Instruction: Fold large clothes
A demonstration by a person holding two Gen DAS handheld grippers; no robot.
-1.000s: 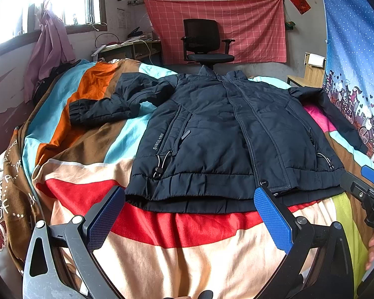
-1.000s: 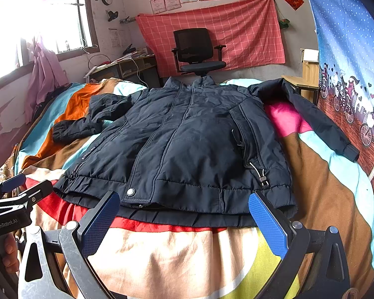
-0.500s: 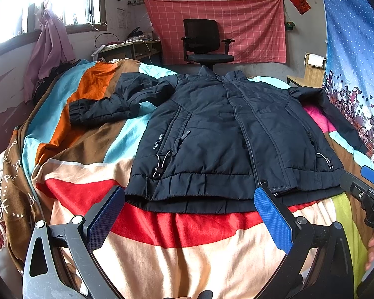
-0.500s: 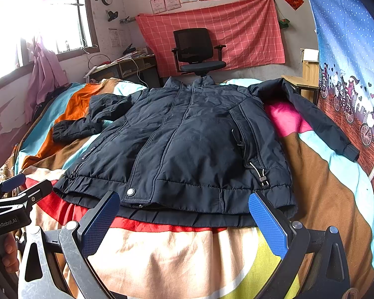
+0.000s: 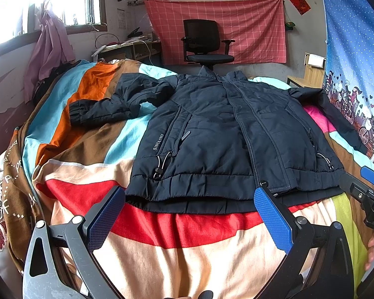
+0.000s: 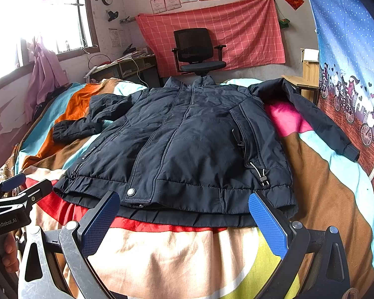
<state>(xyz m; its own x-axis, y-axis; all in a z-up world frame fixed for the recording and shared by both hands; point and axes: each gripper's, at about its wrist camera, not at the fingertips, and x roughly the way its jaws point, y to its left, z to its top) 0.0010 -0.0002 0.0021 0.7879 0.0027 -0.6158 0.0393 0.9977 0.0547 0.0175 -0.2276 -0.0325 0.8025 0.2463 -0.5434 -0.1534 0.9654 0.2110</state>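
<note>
A dark navy padded jacket (image 5: 219,134) lies flat, front up and zipped, on the striped bed; it also shows in the right wrist view (image 6: 187,144). Its left sleeve (image 5: 117,104) is bent out to the left, its right sleeve (image 6: 319,122) stretches along the right side. My left gripper (image 5: 189,214) is open and empty, just short of the jacket's hem. My right gripper (image 6: 184,216) is open and empty, also just short of the hem, to the right of the left one.
The bed carries a colourful striped blanket (image 5: 162,244). A black office chair (image 5: 204,44) stands beyond the bed, a desk (image 5: 129,49) at the back left. A blue patterned curtain (image 6: 349,57) hangs along the right side.
</note>
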